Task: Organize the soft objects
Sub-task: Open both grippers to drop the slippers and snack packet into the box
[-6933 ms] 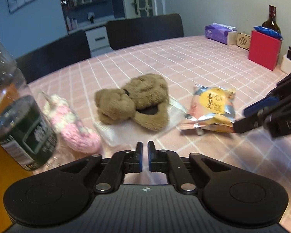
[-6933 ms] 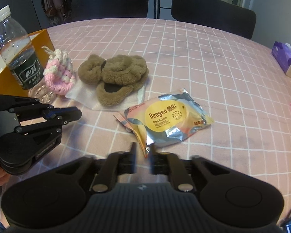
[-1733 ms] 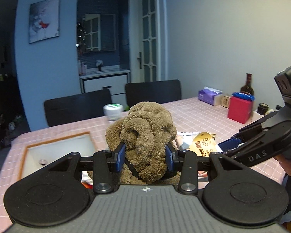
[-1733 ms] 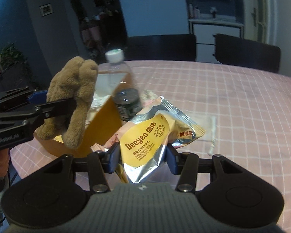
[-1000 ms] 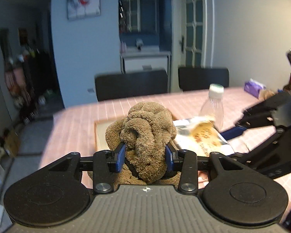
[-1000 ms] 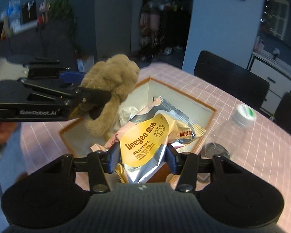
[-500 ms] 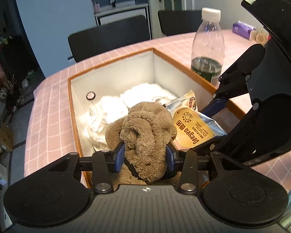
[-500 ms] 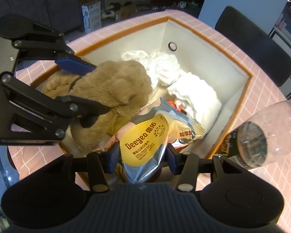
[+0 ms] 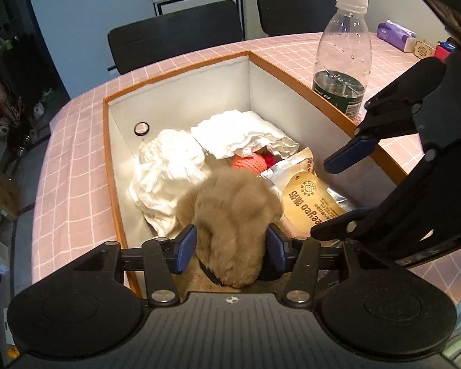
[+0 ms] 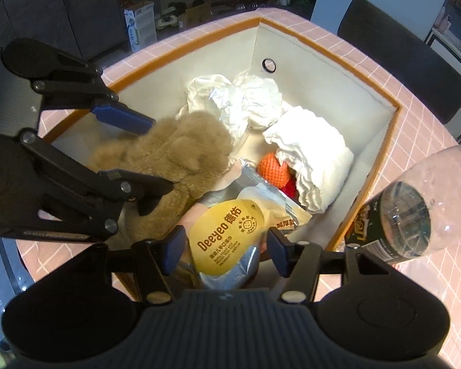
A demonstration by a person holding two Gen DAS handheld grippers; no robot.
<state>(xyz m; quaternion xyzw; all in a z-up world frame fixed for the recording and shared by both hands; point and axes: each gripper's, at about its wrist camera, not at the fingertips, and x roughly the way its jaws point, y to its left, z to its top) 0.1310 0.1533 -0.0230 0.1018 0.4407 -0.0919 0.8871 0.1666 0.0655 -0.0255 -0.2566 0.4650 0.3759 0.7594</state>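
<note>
Both grippers hang over an orange-rimmed storage box [image 9: 181, 70] with white inner walls [image 10: 322, 70]. My left gripper [image 9: 230, 249] has its jaws spread wider than the brown plush toy [image 9: 235, 221], which is blurred and dropping between them; it also shows in the right wrist view [image 10: 175, 153]. My right gripper [image 10: 227, 249] has opened, and the yellow and silver Deeyeo wipes pack [image 10: 230, 233] lies loose between its fingers; the pack also shows in the left wrist view [image 9: 310, 206].
In the box lie crumpled white cloths [image 9: 169, 169], a folded white cloth [image 10: 313, 150] and an orange knitted item [image 10: 272, 169]. A plastic water bottle [image 9: 342, 58] stands by the box's right wall. Pink checked tablecloth [image 9: 73, 153], black chairs behind.
Both grippers have opened over the box. The plush toy and the wipes pack, held half a second ago, are released and sinking into it.
</note>
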